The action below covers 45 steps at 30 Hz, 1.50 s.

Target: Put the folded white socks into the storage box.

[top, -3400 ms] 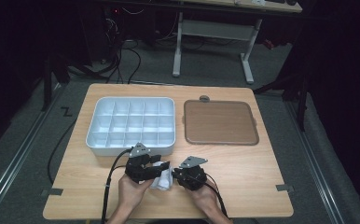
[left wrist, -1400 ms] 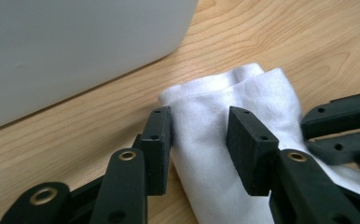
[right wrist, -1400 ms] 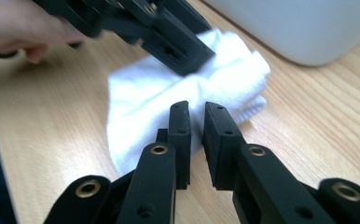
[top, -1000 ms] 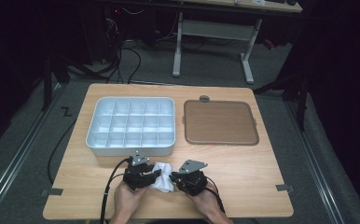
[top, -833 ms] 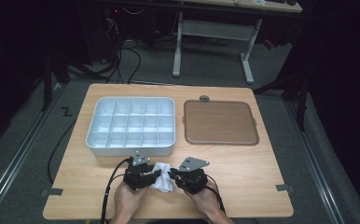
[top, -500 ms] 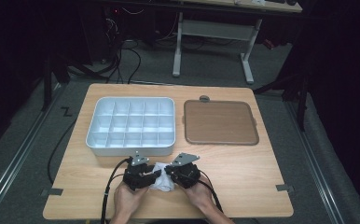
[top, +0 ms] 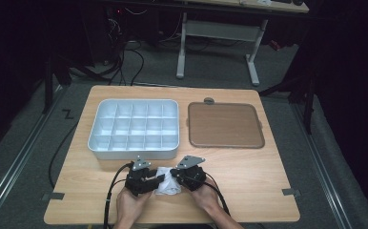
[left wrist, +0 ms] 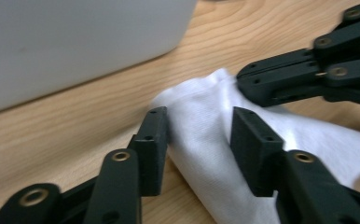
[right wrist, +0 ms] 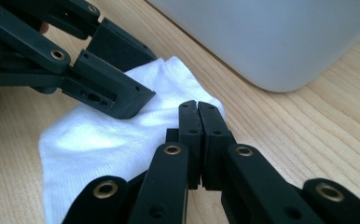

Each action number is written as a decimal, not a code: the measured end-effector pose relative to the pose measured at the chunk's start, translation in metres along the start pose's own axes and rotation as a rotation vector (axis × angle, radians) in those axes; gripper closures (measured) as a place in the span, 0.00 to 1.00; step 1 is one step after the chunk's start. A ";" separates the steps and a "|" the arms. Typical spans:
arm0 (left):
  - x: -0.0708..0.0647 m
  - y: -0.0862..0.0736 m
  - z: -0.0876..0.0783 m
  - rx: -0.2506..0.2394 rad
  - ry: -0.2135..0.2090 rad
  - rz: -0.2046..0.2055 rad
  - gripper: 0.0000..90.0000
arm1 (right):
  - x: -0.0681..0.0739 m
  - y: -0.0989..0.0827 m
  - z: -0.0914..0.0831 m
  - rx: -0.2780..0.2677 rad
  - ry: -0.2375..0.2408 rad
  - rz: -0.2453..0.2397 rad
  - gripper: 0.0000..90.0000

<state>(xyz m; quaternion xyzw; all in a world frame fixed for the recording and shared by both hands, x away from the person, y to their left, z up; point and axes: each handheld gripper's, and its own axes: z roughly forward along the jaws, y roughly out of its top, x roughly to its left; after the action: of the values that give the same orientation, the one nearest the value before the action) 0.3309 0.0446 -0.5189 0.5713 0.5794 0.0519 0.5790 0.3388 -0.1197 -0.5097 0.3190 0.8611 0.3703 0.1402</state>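
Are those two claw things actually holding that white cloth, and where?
The right gripper pinches the white cloth at its edge; the left gripper straddles a fold, jaws apart.

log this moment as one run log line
left gripper: fingers just opening, astride white cloth | right gripper: shut on white cloth edge | cloth on table in front of compartment tray

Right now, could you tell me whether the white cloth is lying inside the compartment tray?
No, the white cloth lies on the wooden table, in front of the compartment tray.
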 end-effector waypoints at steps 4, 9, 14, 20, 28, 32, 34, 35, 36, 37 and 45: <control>-0.004 0.003 -0.010 0.000 -0.043 0.023 0.59 | -0.004 -0.002 0.001 0.002 0.010 0.008 1.00; -0.014 0.000 -0.017 0.002 -0.076 0.097 0.55 | -0.008 -0.002 0.001 0.003 0.020 0.029 0.99; -0.014 -0.008 -0.011 0.035 -0.063 0.120 0.56 | -0.007 -0.001 -0.009 -0.032 0.032 0.037 0.94; -0.008 -0.008 -0.004 0.081 -0.032 0.077 0.58 | 0.005 -0.006 -0.031 -0.067 0.044 0.019 0.89; -0.008 -0.008 -0.001 0.090 -0.016 0.059 0.62 | 0.023 -0.012 -0.030 -0.042 0.042 -0.039 0.84; -0.006 -0.009 0.000 0.085 -0.007 0.060 0.61 | 0.017 -0.026 -0.021 0.004 0.013 -0.034 0.82; -0.006 -0.010 0.000 0.083 -0.005 0.063 0.61 | 0.011 -0.032 -0.020 0.007 0.022 -0.006 0.81; -0.006 -0.010 0.000 0.083 0.000 0.070 0.61 | 0.010 -0.032 -0.020 0.012 0.017 -0.002 0.81; -0.006 -0.010 0.000 0.080 0.004 0.073 0.61 | 0.009 -0.032 -0.018 0.008 0.014 -0.009 0.81; -0.006 -0.010 0.000 0.076 0.008 0.077 0.60 | 0.008 -0.032 -0.017 0.011 0.010 -0.012 0.81; 0.003 -0.005 -0.004 0.051 0.030 0.035 0.61 | 0.005 -0.032 -0.007 0.036 0.025 -0.004 0.83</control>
<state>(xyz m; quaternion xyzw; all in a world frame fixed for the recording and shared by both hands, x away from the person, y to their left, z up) 0.3257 0.0477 -0.5232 0.5952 0.5789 0.0558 0.5546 0.3177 -0.1372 -0.5278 0.3153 0.8698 0.3585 0.1246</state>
